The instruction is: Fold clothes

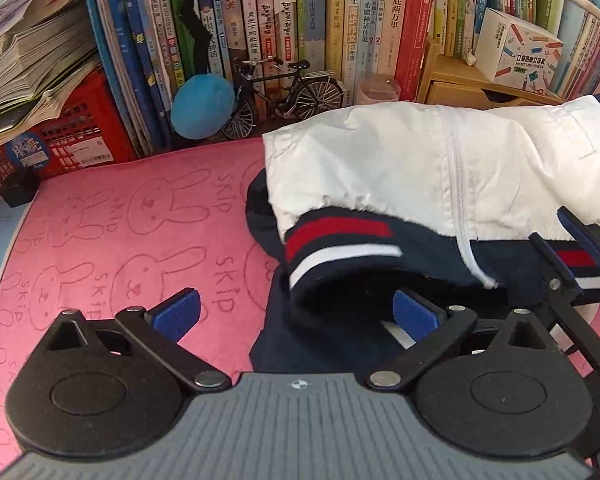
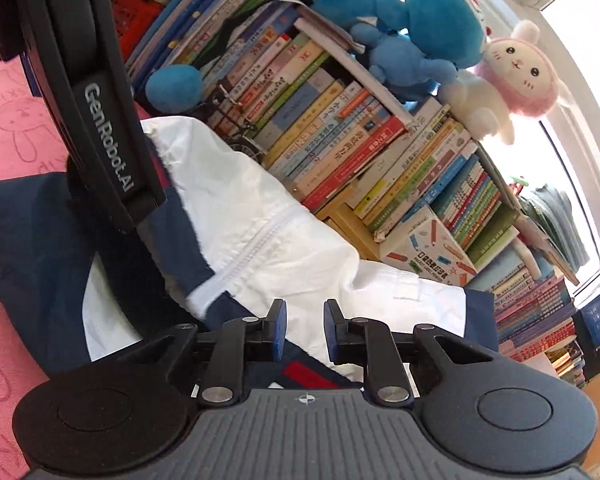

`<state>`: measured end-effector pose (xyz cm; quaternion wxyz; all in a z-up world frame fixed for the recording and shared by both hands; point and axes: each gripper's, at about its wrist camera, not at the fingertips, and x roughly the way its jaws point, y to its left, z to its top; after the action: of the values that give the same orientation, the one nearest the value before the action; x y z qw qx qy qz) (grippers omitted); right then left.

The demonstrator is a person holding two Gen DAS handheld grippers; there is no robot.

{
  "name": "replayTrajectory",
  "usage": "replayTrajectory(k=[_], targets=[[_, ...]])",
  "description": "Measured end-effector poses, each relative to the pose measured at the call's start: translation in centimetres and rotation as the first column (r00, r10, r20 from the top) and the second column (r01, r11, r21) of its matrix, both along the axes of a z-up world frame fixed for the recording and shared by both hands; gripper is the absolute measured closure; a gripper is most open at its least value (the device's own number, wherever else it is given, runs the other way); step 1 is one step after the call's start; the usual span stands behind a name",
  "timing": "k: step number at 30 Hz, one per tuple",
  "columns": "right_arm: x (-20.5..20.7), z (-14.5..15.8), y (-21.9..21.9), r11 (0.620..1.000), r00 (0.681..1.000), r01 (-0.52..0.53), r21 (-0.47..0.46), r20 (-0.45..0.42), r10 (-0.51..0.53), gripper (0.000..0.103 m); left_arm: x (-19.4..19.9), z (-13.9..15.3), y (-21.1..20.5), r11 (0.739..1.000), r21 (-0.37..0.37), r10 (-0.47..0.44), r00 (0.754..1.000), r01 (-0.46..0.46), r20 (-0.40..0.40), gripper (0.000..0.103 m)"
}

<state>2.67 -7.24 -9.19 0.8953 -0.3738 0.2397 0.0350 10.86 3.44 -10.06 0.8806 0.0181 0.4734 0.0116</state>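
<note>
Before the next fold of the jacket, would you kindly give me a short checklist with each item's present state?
1. Left gripper open: ok, jaws wide apart.
2. Cuff between its pads: not ok, only the right pad is under it.
3. Right gripper holding the jacket: cannot tell; a gap shows between the pads.
4. Jacket on towel: ok.
5. Toy bicycle apart from jacket: ok.

1. My left gripper [image 1: 296, 312] hangs low with its jaws spread wide, blue pads [image 1: 178, 312] facing each other.
2. My right gripper [image 2: 305, 330] is tilted, jaws nearly together with a narrow gap between the pads.
3. It sits just beside my left gripper, at its right.
</note>
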Motion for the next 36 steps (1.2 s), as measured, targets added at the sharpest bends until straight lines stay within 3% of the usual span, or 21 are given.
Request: replayTrajectory(k=[2, 5, 6, 9, 15, 20, 26, 32, 36], targets=[[-0.6, 0.1, -0.9, 1.0, 1.0, 0.014, 0.011, 0.01, -0.014, 0.081, 1.7, -1.4, -1.1, 0.998, 0.068, 0.014, 1.0, -0.015, 0.014, 0.0], [-2.4, -0.1, -1.8, 1.0, 1.0, -0.013, 0.004, 0.021, 0.013, 0.081, 4.2, -3.7, -1.7, 0.973, 0.216, 0.09, 0.996, -0.083, -0.025, 0.0], [-3.0, -0.2, -2.1, 1.0, 0.999, -0.022, 0.001, 0.024, 0.022, 0.075, 4.4, -3.9, -1.4, 0.974, 0.211, 0.095, 0.995, -0.087, -0.027, 0.0], [-4.9, -0.8, -2.3, 0.997, 0.997, -0.069, -0.024, 0.03, 0.07, 0.041, 3.7, -3.1, -0.5, 0.974, 0.199, 0.107, 0.994, -0.111, 0.029, 0.0], [-3.5, -2.6, 2.1, 0.989, 0.99, -0.134, -0.061, 0.031, 0.136, 0.035, 3.0, 0.0, 2.1, 0.964, 0.187, 0.162, 0.976, -0.188, 0.144, 0.0], [-1.3, -3.2, 5.0, 0.988, 0.989, -0.141, -0.059, 0.042, 0.144, 0.027, 3.6, 2.2, 3.5, 0.974, 0.139, 0.153, 0.969, -0.181, 0.193, 0.0], [0.1, 0.3, 0.9, 0.999, 0.986, 0.012, -0.031, 0.167, -0.006, 0.029, 2.5, 2.5, 3.3, 0.977, 0.133, 0.131, 0.964, -0.164, 0.231, 0.0], [1.0, 4.3, -4.0, 0.984, 0.937, 0.176, 0.022, 0.302, -0.175, 0.03, 2.1, 0.0, -0.1, 0.998, 0.053, 0.019, 0.986, -0.028, 0.165, 0.0], [1.5, 6.9, -7.3, 0.958, 0.88, 0.278, 0.07, 0.382, -0.284, 0.02, 3.2, -1.3, -3.4, 0.975, 0.218, 0.006, 0.985, -0.044, 0.173, 0.0]])
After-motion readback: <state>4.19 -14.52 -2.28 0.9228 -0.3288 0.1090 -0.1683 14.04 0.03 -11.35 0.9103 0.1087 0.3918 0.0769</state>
